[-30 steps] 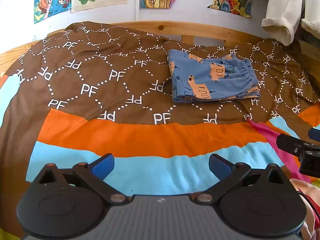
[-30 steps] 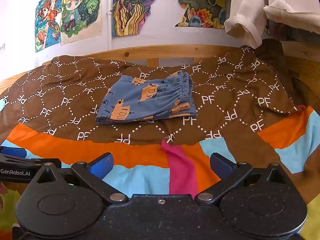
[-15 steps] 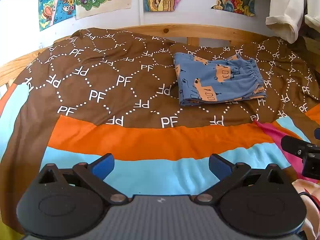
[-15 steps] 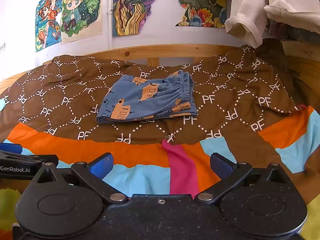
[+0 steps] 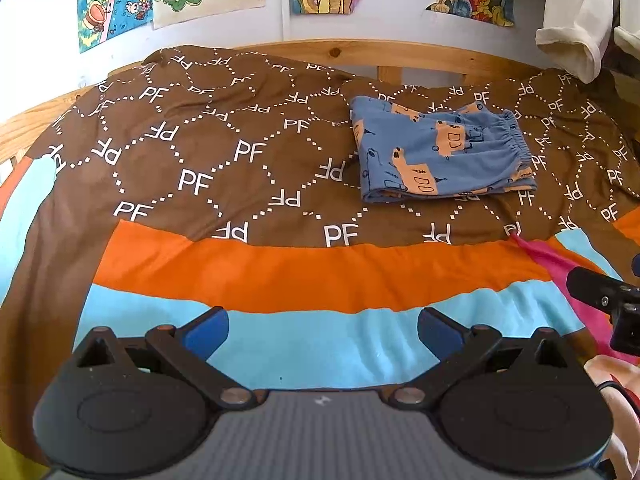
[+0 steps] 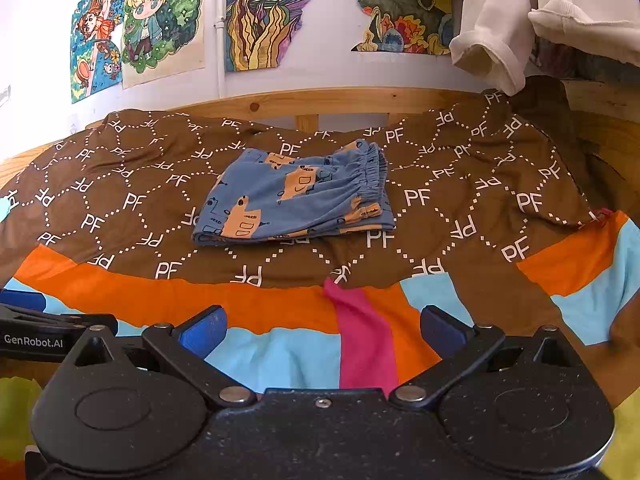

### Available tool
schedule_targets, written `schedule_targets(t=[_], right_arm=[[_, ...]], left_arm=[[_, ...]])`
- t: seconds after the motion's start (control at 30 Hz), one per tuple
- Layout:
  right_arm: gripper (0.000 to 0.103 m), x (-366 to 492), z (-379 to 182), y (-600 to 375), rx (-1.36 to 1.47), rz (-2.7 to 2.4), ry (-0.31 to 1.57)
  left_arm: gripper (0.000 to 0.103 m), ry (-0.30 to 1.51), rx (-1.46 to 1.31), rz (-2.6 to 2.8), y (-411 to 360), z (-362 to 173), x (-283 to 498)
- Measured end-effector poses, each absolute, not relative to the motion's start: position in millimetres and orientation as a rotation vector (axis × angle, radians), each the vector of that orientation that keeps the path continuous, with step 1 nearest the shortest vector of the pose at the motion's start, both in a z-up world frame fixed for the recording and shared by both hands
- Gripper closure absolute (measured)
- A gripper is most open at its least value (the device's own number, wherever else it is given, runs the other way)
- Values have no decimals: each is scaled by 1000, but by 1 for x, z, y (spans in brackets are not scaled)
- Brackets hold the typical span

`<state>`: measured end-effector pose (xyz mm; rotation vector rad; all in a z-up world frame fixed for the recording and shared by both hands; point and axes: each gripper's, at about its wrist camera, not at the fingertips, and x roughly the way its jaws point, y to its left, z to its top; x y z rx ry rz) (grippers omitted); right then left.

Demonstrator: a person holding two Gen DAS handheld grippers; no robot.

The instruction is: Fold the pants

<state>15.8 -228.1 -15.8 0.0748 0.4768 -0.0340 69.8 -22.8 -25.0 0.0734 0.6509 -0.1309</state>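
On the brown stretch of the bedspread (image 5: pixel 248 168), a little short of the wooden bed rail (image 6: pixel 344 98), my blue pants (image 5: pixel 436 156) lie as a flat folded packet, elastic waistband to the right of the stack. Both my left claw (image 5: pixel 323 325) and right claw (image 6: pixel 322 325) hang spread apart and empty, well back from the pants over the bedspread's orange and light blue stripes. To my eye the fold looks done, so the risk is meddling: a fingertip snagging the loose near edges could drag the layers askew, or the soft bedspread could ruck and tip the stack.

A home bedroom is shown: a bed with a wooden frame (image 6: pixel 360 98) is covered by a patterned blanket (image 5: pixel 224 160), colourful drawings (image 6: pixel 160 20) are taped to the wall, and clothes (image 6: pixel 500 20) are hung at the right.
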Motion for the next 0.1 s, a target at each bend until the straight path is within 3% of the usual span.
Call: schedule_targets(t=[0.1], right_arm=[[1, 16, -16, -228, 75, -34, 477]], left_arm=[[0, 652, 75, -129, -23, -25, 70]])
